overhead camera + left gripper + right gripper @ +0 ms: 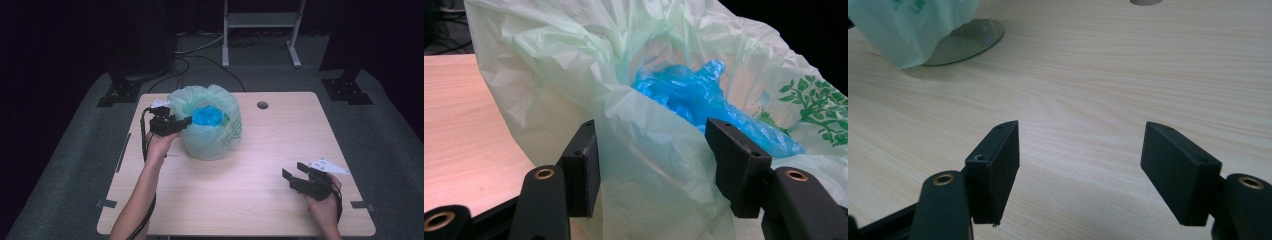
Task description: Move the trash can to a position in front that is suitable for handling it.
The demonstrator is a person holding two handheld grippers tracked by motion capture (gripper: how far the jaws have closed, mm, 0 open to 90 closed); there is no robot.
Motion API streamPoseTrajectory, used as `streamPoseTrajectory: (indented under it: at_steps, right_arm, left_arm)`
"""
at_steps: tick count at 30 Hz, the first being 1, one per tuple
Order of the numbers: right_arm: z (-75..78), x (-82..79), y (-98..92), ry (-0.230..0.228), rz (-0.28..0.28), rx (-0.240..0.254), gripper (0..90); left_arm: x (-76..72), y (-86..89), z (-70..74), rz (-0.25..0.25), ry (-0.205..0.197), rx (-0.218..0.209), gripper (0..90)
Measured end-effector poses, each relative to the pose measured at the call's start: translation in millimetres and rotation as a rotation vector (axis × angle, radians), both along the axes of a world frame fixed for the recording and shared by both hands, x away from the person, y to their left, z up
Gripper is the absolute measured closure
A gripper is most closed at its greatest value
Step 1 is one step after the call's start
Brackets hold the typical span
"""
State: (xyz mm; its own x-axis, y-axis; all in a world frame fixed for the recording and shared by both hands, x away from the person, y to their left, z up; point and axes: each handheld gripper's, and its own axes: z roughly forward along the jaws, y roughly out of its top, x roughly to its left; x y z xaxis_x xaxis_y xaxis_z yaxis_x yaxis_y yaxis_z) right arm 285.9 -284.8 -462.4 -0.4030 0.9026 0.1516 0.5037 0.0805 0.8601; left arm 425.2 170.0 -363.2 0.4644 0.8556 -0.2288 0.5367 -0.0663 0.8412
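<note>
Green bag: a pale green plastic bag (212, 130) with a leaf print is being seen standing open-mouthed on the far left part of the table (260, 200); in the right gripper view (913, 25) its lower edge is being seen resting on a round glass base (965, 42).
Blue bag: a crumpled blue plastic bag (207, 116) is being held inside the green bag, its top being seen at the mouth (694, 97).
Left gripper: the left gripper (186, 120) is being held level at the left side of the green bag, at rim height.
Left jaws: they are being kept about half apart, with a fold of the green bag's near wall (649, 165) lying between them; the left jaw is being touched by the film, but whether the film is being pinched cannot be told.
Right gripper: the right gripper (294, 170) is being held low over the near right part of the table, well apart from the bags.
Right jaws: they are being held wide, with bare wood (1083, 145) between them.
Cable hole: a round hole (262, 105) is being seen in the far tabletop, right of the bag.
</note>
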Motion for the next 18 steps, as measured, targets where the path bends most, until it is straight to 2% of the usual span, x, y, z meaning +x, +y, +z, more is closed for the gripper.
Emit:
streamPoseTrajectory:
  at_steps: [4,14,18]
  right_arm:
    - [-1.0,-0.1,-0.8,0.006,-0.007,0.004,31.2]
    - [-4.1,0.1,-1.1,0.012,-0.017,0.003,31.3]
    - [-6.7,0.5,-1.6,0.022,-0.024,0.006,31.3]
  left_arm:
    - [-16.1,6.4,-3.0,-0.023,-0.012,-0.029,42.3]
    - [-43.4,15.0,-5.3,-0.044,-0.035,-0.037,42.3]
    - [-56.4,16.7,-8.8,-0.054,-0.058,-0.059,42.2]
